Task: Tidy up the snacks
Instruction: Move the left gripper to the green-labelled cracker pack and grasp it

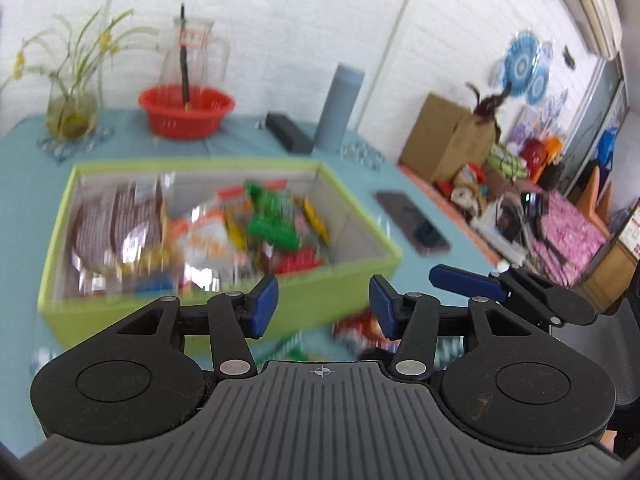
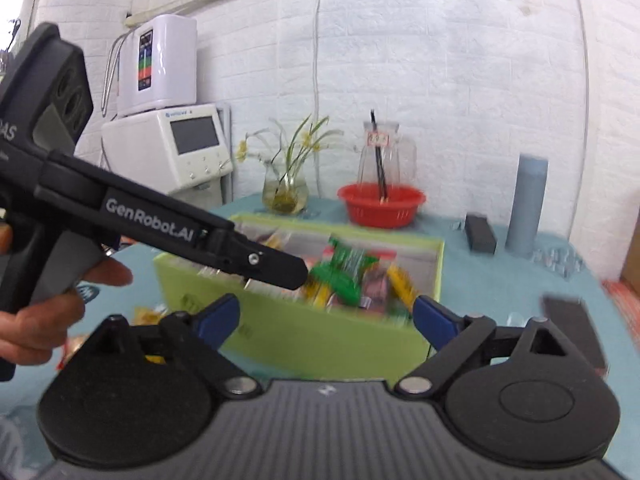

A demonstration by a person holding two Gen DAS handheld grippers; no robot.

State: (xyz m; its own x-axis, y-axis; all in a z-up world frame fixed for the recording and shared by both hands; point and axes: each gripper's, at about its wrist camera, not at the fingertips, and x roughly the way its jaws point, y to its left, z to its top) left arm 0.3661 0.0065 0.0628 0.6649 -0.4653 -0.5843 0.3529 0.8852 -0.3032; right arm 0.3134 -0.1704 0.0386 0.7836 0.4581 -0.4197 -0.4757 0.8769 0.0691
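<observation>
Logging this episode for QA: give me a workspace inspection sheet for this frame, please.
Surface: table with a teal cloth.
Job's things: green box open, snack packets piled inside; a few loose packets on the cloth in front of it; blurred.
Clutter: red basket, glass pitcher, flower vase, grey cylinder, black case, phone.
Grippers: left gripper open, empty; right gripper open, empty.
Cables: nothing seen on the table.
Surroundings: white brick wall, white appliances, cardboard box among floor clutter.
</observation>
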